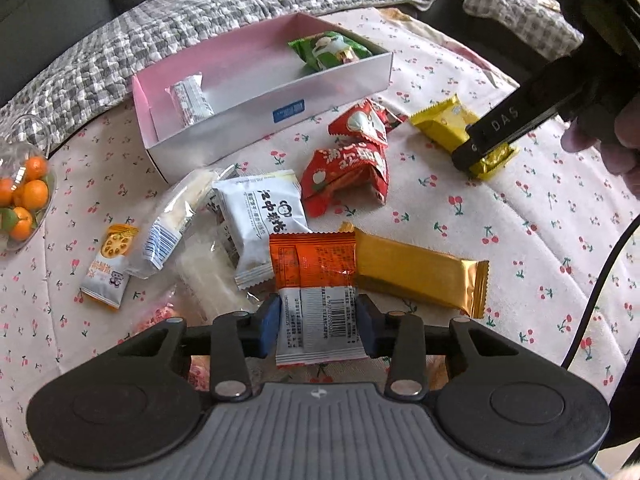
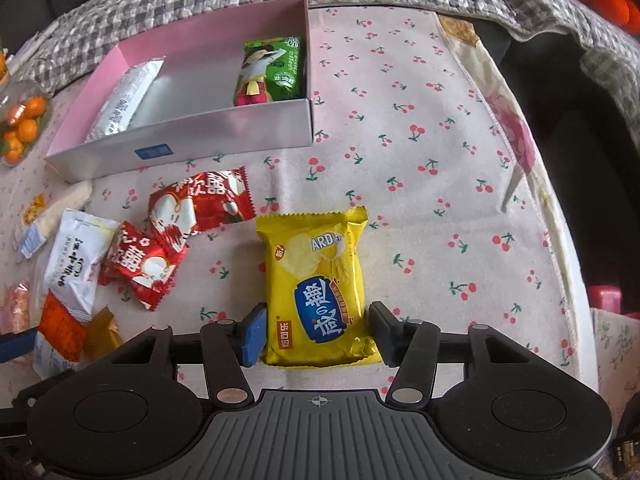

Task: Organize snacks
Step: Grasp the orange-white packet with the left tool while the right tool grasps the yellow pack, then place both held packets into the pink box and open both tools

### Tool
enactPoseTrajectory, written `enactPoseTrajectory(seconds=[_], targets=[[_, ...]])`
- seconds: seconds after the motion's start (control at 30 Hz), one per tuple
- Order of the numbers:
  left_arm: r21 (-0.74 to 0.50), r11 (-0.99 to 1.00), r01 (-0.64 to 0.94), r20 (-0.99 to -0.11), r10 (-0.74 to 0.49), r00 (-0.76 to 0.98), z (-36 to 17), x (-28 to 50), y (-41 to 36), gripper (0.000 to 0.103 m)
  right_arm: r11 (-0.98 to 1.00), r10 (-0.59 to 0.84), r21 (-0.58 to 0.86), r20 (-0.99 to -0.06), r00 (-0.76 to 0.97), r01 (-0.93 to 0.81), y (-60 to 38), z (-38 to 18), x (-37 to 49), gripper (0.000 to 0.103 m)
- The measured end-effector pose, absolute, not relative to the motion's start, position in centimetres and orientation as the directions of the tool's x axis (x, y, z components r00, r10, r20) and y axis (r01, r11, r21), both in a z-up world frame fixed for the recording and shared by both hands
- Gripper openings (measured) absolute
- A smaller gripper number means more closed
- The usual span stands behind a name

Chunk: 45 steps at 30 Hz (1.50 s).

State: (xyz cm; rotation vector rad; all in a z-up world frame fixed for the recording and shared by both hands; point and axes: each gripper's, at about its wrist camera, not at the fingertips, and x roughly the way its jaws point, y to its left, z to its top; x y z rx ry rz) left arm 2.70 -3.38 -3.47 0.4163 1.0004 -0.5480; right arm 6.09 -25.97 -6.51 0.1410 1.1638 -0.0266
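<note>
1. The cherry-print tablecloth [image 2: 420, 168] carries everything; a grey checked quilt [image 1: 192, 12] lies along its far edge.
2. The open box [image 1: 256, 120], pink inside, sits toward the cloth's far left. A green packet [image 1: 328, 50] lies at its right end and a silver-white packet [image 1: 190, 100] at its left end.
3. A clear tub of small oranges [image 1: 24, 200] stands at the left edge of the cloth.
4. The loose snacks lie in front of the box — a gold bar [image 1: 420, 272], a white packet with black lettering [image 1: 260, 224] and two red packets [image 1: 352, 152], all close together.
5. My right claw [image 2: 316, 334] straddles the near end of the yellow packet [image 2: 316, 280], which lies flat near the middle of the cloth; the pads [image 2: 254, 336] sit just beside its edges, and I cannot tell whether they are pressing in.
6. My left claw [image 1: 320, 326] has its pads [image 1: 270, 326] against both sides of the orange-and-white packet [image 1: 316, 280] — clamped on its white end, while its orange half overlaps the gold bar.
</note>
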Motion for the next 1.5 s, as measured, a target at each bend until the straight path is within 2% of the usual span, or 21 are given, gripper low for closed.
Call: enactPoseTrajectory(seconds=[0.87,1.23,1.5], targets=[[-0.108,0.866,0.488,-0.824,-0.353,0.444,0.3,4.9,-1.2,0.037,0.934,0.213,0.325,-0.844,0.493,0.152,-26.9,-2.1,6.0,0.052],[-0.169,0.895,0.414,-0.785,-0.376,0.492,2.7,9.3,-2.0,0.037,0.846,0.312,0.498,-0.750,0.583,0.188,-26.9,-0.4,9.5,0.052],[-0.158,0.907,0.391,-0.750,-0.368,0.549,2.3,14.5,-3.5,0.037,0.802,0.326,0.566,-0.686,0.650,0.194,-26.3,-1.0,13.0,0.052]])
